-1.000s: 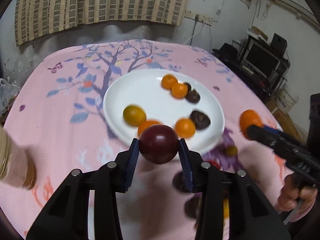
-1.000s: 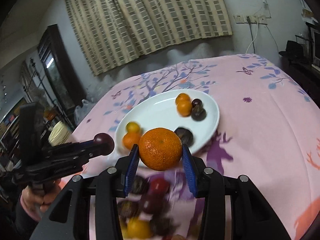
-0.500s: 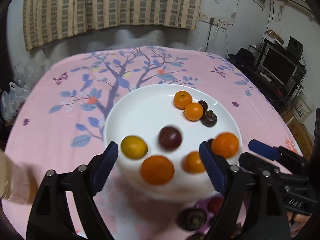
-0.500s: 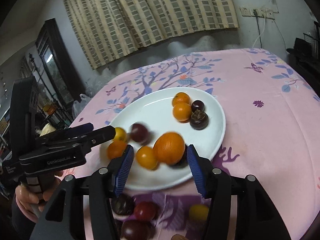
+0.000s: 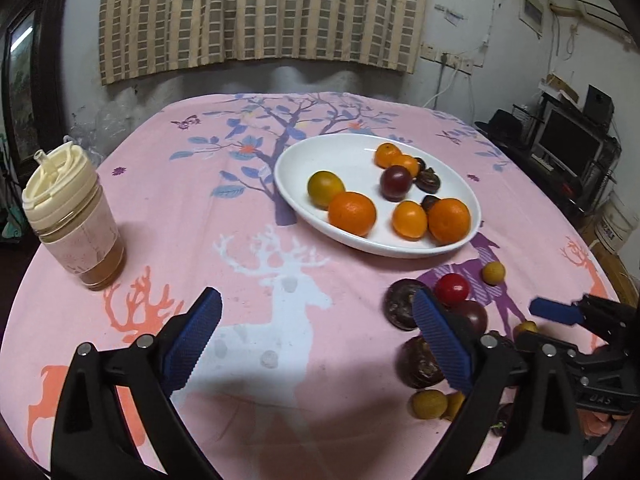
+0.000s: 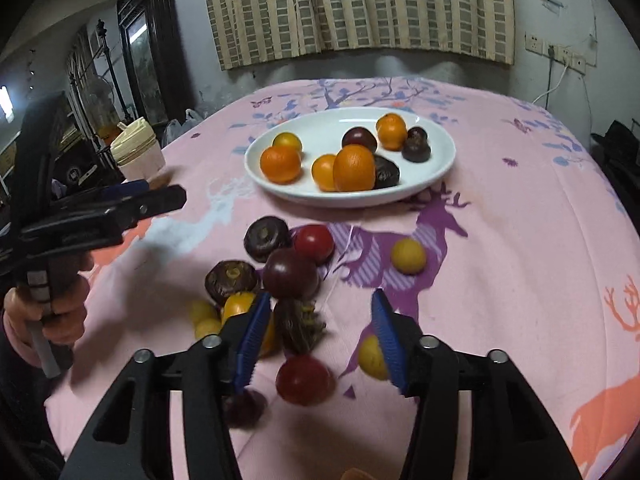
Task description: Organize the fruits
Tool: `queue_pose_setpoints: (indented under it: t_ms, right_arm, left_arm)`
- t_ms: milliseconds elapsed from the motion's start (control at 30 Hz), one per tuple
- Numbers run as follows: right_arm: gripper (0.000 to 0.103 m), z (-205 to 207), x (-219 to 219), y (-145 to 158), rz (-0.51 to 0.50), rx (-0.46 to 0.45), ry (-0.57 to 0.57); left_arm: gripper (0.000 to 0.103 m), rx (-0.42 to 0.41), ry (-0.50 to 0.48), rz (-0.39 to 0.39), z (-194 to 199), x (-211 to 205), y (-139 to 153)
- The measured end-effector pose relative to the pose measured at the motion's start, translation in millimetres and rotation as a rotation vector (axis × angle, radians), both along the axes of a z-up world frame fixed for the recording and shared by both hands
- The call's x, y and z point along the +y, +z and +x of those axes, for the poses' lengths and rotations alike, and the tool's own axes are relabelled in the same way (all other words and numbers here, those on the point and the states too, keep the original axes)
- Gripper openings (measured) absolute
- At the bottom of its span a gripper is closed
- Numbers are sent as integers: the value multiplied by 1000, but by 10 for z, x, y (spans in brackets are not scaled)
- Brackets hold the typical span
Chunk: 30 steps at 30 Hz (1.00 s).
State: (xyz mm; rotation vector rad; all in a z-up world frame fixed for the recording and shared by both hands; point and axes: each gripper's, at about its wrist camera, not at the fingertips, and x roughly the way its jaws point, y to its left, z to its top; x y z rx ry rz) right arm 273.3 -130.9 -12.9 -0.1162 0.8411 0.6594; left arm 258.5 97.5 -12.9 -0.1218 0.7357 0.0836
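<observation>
A white plate holds several oranges, a dark plum, a yellow-green fruit and dark brown fruits. Loose fruits lie in front of it on the pink cloth: a red tomato, a dark plum, brown fruits, small yellow ones. My left gripper is open and empty, low over the cloth, left of the loose pile. My right gripper is open and empty, over the near end of the pile, with a red tomato between its jaws' line.
A lidded cup with a brown drink stands at the table's left edge. The table drops off on all sides. A curtained wall stands behind, and shelves with a monitor on the right.
Both grippers let go of their fruits, the plum and the orange, which now lie on the plate. Both pulled back from the plate toward the loose pile, jaws open.
</observation>
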Motion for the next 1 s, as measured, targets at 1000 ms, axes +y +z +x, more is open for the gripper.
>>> queue_pose_setpoints:
  t_ms: [1000]
  right_arm:
    - [38, 104, 137, -115, -46, 63, 71]
  left_arm:
    - [94, 80, -100, -52, 37, -122, -104]
